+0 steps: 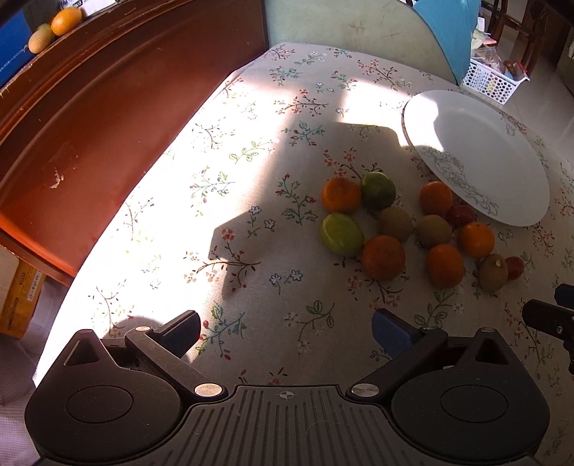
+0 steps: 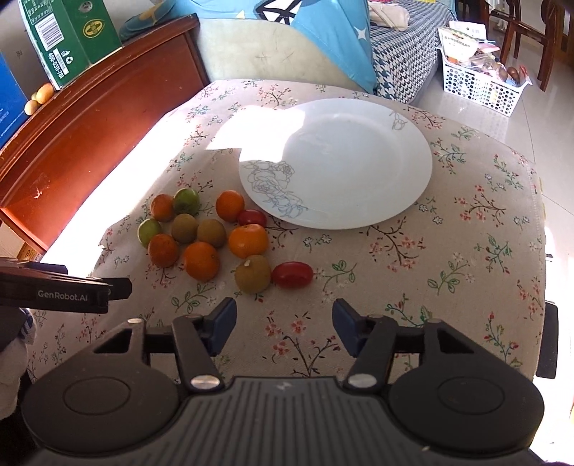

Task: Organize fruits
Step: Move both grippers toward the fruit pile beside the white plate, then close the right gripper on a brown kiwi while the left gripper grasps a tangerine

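A cluster of small fruits lies on the floral tablecloth: several oranges, two green limes, several brown kiwis and two red tomatoes. A white plate sits empty beside them. My left gripper is open and empty, short of the fruits. My right gripper is open and empty, just before the near kiwi and tomato.
A dark wooden cabinet borders the table's left side, with two fruits on top. A sofa with a blue cushion stands behind. A white basket sits on the floor at the far right.
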### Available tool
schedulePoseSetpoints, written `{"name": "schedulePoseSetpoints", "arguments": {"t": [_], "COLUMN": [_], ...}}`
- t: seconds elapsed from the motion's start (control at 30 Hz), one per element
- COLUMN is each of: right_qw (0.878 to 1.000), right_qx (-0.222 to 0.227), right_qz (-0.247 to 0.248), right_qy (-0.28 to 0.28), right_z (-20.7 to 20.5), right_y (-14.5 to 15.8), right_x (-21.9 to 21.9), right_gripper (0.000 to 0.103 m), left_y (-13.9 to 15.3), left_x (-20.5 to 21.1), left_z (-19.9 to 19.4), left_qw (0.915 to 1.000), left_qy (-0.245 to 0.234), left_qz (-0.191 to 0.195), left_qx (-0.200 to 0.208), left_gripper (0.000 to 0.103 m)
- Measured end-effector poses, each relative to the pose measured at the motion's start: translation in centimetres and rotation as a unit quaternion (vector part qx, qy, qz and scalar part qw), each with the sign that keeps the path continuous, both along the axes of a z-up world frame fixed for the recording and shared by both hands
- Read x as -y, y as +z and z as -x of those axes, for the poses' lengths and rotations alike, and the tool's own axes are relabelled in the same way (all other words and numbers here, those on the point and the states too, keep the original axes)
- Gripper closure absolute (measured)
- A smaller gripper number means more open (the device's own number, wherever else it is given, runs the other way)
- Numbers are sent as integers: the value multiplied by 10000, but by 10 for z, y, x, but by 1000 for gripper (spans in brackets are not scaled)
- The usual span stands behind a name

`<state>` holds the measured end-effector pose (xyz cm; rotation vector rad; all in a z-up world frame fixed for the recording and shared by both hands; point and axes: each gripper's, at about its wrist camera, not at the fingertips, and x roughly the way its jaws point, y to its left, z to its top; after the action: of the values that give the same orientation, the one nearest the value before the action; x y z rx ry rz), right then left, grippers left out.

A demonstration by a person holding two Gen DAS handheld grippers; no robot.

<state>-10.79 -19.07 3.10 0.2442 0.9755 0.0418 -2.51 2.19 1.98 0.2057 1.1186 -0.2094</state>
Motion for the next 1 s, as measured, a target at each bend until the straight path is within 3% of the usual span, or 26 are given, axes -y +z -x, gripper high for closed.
{"name": "schedulePoseSetpoints", "arguments": {"t": [0.17, 0.27, 0.57, 0.7, 1.0], "right_qw": [9997, 9998, 9999, 9998, 9999], "right_qx": [27, 52, 43, 37, -30], "right_qz": [-205, -159, 134, 177, 106], "right_qy": [104, 100, -25, -84, 88], "right_z": [-10, -17, -27, -28, -22], "right_y": [-5, -9, -18, -22, -20], "right_x": [-11, -17, -25, -24, -24], "right_gripper": [60, 63, 67, 77, 77], "left_y": [6, 5, 6, 3, 0], "left_x": [-12, -18, -13, -7, 16], "left_z": [-8, -11, -8, -7, -8], "left_qw": [9996, 9993, 9994, 9994, 9989], "left_qy": [236, 336, 148, 59, -92], "left_qz": [21, 49, 273, 318, 434], "left_qx": [154, 155, 164, 147, 122], "left_gripper": [2, 2, 2, 4, 12]}}
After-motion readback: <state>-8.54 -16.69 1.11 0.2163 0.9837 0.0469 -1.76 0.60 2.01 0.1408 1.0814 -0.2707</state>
